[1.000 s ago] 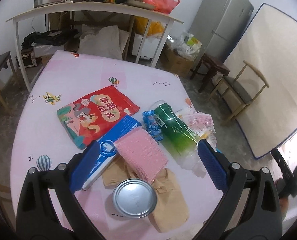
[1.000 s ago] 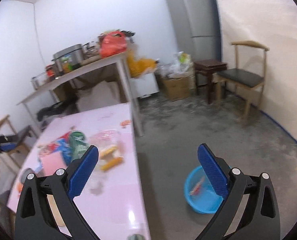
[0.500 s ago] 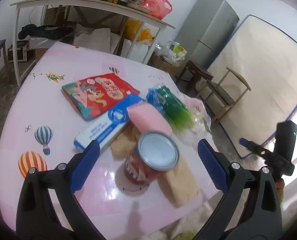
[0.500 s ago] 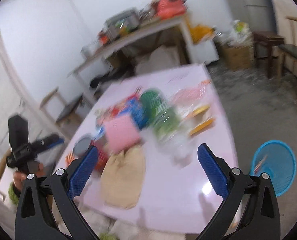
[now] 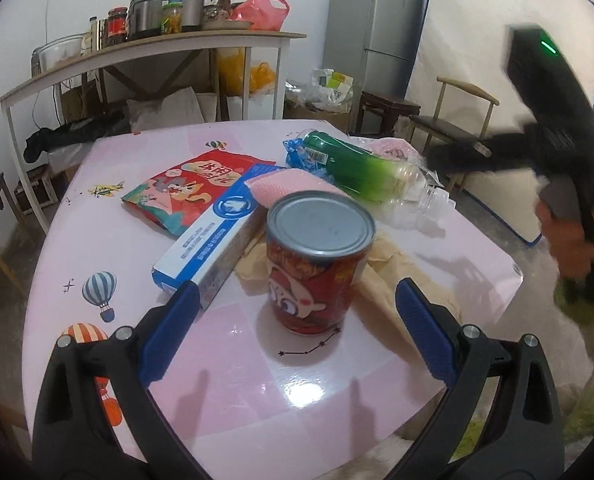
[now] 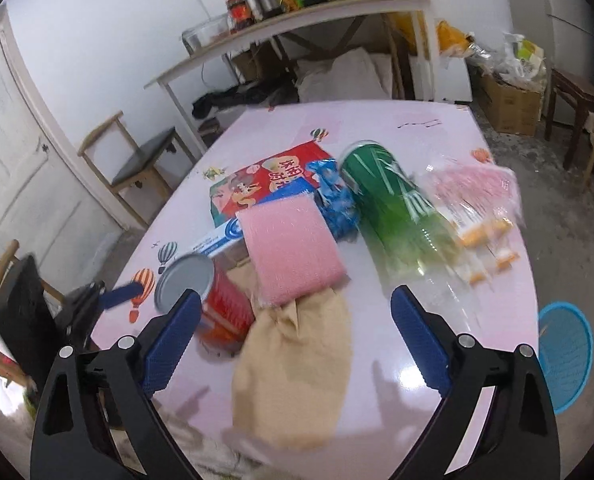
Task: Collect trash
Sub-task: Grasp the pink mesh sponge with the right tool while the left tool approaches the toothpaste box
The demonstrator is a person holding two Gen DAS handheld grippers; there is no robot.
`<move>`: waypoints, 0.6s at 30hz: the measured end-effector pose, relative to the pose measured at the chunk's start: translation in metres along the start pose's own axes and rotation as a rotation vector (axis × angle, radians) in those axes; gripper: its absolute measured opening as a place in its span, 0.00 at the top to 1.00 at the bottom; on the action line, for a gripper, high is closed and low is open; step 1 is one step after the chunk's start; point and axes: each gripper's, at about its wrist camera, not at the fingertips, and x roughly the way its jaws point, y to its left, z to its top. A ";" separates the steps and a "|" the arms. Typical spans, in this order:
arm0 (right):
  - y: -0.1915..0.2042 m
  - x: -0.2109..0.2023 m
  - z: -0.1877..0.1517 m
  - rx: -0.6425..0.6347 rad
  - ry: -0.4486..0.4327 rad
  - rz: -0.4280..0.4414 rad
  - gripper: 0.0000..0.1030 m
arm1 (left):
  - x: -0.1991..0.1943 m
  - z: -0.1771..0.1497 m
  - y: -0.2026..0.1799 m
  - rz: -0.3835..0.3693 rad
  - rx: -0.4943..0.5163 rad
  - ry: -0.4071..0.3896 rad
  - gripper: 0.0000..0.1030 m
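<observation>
On the pink table [image 5: 233,364], the red snack bag [image 5: 193,194] carries yellow Chinese characters I cannot read clearly and a cartoon cat; the blue and white box [image 5: 213,236] shows a round white emblem and small print too fine to read. The red can [image 5: 317,264] has a cartoon face on its label and a plain grey lid. The green bottle [image 5: 361,174] lies on its side with a barcode near its base. My left gripper [image 5: 293,336] is held low at the table's near edge, pointing at the can, spread wide with the can between its blue fingers [image 5: 169,336] but untouched. My right gripper [image 6: 293,340] hovers above the tan paper bag [image 6: 297,364], also spread wide and holding nothing; a pink sponge [image 6: 291,246] lies beyond it, and a blue basket [image 6: 567,354] sits on the floor right of the table.
</observation>
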 end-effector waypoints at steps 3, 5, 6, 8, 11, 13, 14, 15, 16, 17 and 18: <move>0.007 0.023 0.026 0.005 0.062 0.043 0.10 | -0.001 -0.004 0.007 -0.011 -0.024 -0.016 0.08; 0.011 0.041 0.042 0.003 0.113 0.073 0.10 | -0.001 -0.007 0.011 -0.019 -0.045 -0.022 0.08; 0.014 0.052 0.049 0.001 0.151 0.080 0.10 | -0.001 -0.008 0.014 -0.023 -0.055 -0.025 0.08; 0.015 0.066 0.056 0.004 0.194 0.061 0.10 | 0.001 -0.010 0.020 -0.032 -0.083 -0.030 0.08; 0.015 0.087 0.060 0.020 0.264 0.037 0.10 | -0.002 -0.009 0.027 -0.035 -0.098 -0.045 0.08; 0.015 0.097 0.061 0.027 0.299 0.026 0.10 | -0.006 -0.008 0.035 -0.026 -0.103 -0.059 0.08; 0.016 0.099 0.061 0.024 0.307 0.022 0.10 | -0.008 -0.007 0.040 -0.018 -0.112 -0.066 0.08; 0.017 0.102 0.061 0.017 0.315 0.019 0.10 | -0.010 -0.006 0.046 -0.011 -0.125 -0.072 0.08; 0.018 0.104 0.061 0.007 0.323 0.015 0.10 | -0.012 -0.005 0.056 -0.007 -0.151 -0.074 0.08; 0.020 0.107 0.062 -0.002 0.331 0.014 0.10 | -0.012 -0.004 0.066 -0.005 -0.179 -0.072 0.08; 0.020 0.110 0.063 -0.009 0.339 0.014 0.10 | -0.011 -0.002 0.074 -0.003 -0.207 -0.066 0.08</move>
